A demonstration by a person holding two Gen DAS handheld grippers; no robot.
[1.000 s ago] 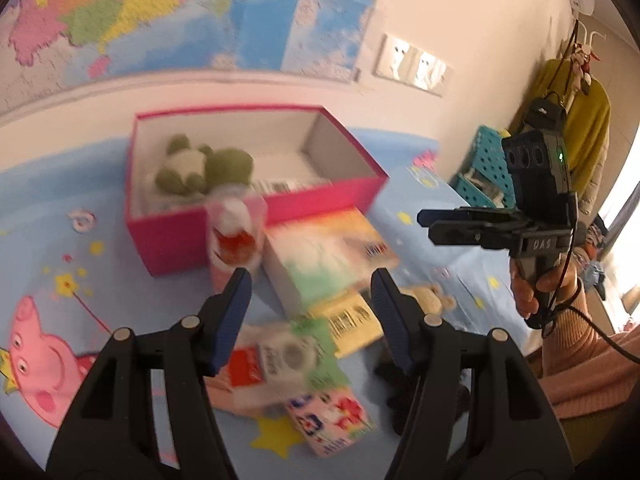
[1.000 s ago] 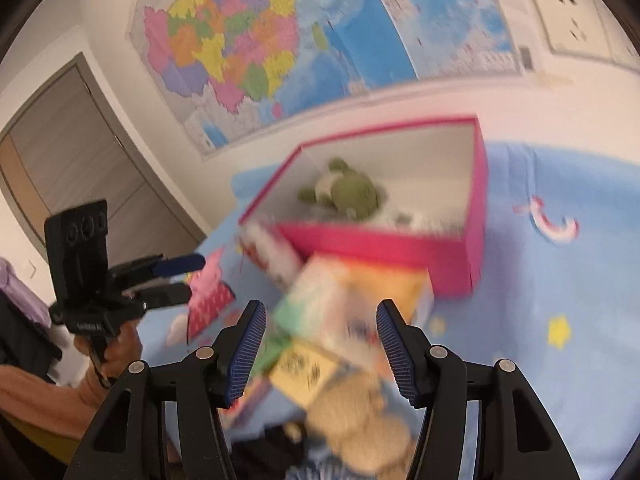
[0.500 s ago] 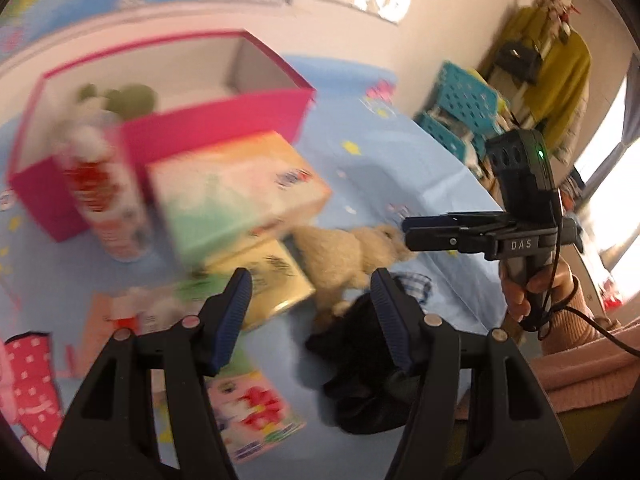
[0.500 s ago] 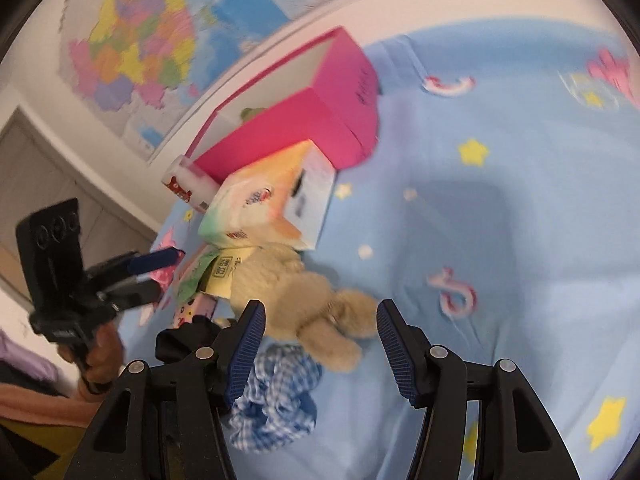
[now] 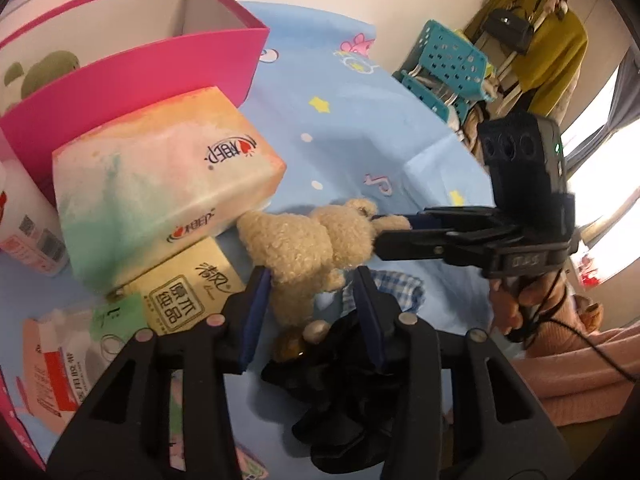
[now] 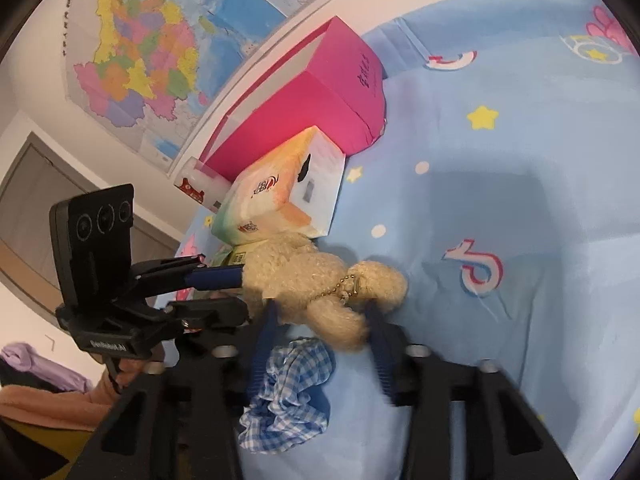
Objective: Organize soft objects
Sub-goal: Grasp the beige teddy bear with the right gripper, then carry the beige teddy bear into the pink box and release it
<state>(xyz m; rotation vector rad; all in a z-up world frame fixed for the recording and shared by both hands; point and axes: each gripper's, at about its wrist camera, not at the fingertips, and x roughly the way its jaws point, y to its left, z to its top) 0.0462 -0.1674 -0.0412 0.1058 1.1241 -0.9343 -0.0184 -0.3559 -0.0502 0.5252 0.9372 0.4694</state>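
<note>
Left wrist view: the pink box [image 5: 132, 76] at far left holds a green plush [image 5: 38, 70]. The left gripper [image 5: 312, 300] is closing around the beige teddy bear [image 5: 304, 244] lying before the tissue pack [image 5: 160, 176].

Right wrist view: the box's inside is hidden. The right gripper [image 6: 322, 332] is closing on the bear's near part, above a checked scrunchie [image 6: 292, 392].

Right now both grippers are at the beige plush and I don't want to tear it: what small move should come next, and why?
Probably lift it slightly, both grippers together. The left gripper and right gripper are closing from opposite ends of the beige plush, which lies between both pairs of fingers. It leans on the tissue pack and overlaps the checked cloth.
</note>
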